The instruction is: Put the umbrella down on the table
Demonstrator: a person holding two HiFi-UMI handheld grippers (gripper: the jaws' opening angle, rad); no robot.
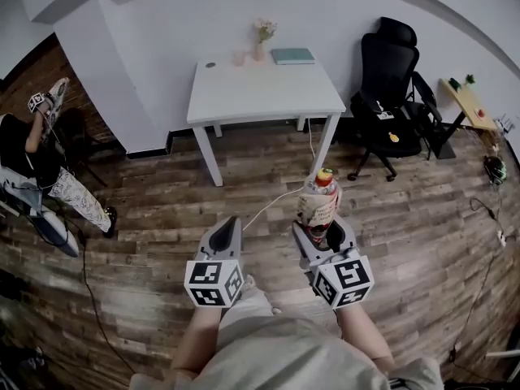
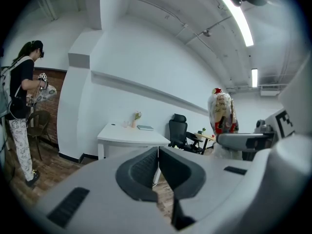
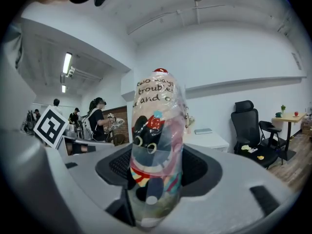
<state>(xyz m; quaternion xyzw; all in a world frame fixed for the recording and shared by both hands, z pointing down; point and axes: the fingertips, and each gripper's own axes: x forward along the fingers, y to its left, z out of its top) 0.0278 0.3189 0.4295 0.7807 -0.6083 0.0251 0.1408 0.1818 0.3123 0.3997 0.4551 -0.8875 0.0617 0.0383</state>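
A: Where is the umbrella [image 3: 156, 150]?
B: It stands upright in the right gripper [image 1: 323, 232], whose 2 jaws are clamped on its lower part. It is folded inside a clear printed sleeve, red tip on top. The person holds it over the wooden floor [image 1: 162, 201], well short of the white table [image 1: 244, 104].
A: And the left gripper [image 2: 158, 152]?
B: Its jaws are pressed together with nothing between them. It is held just beside the right one.
A: What is on the table?
B: A vase of flowers [image 1: 262, 37], a small cup [image 1: 239, 57] and a teal book [image 1: 292, 55] line the far edge by the wall. There is 1 small dark thing [image 1: 210, 64] at the far left corner. The near half of the top is bare.
A: What lies between the grippers and the table?
B: Open floor, with a white cable [image 1: 272, 201] running from beside the table's right front leg toward the grippers. A black office chair [image 1: 394, 71] stands right of the table, with a small wooden side table [image 1: 465, 102] beyond it. Another person [image 1: 28, 149] stands well off to the left by the brick wall [image 1: 32, 71].
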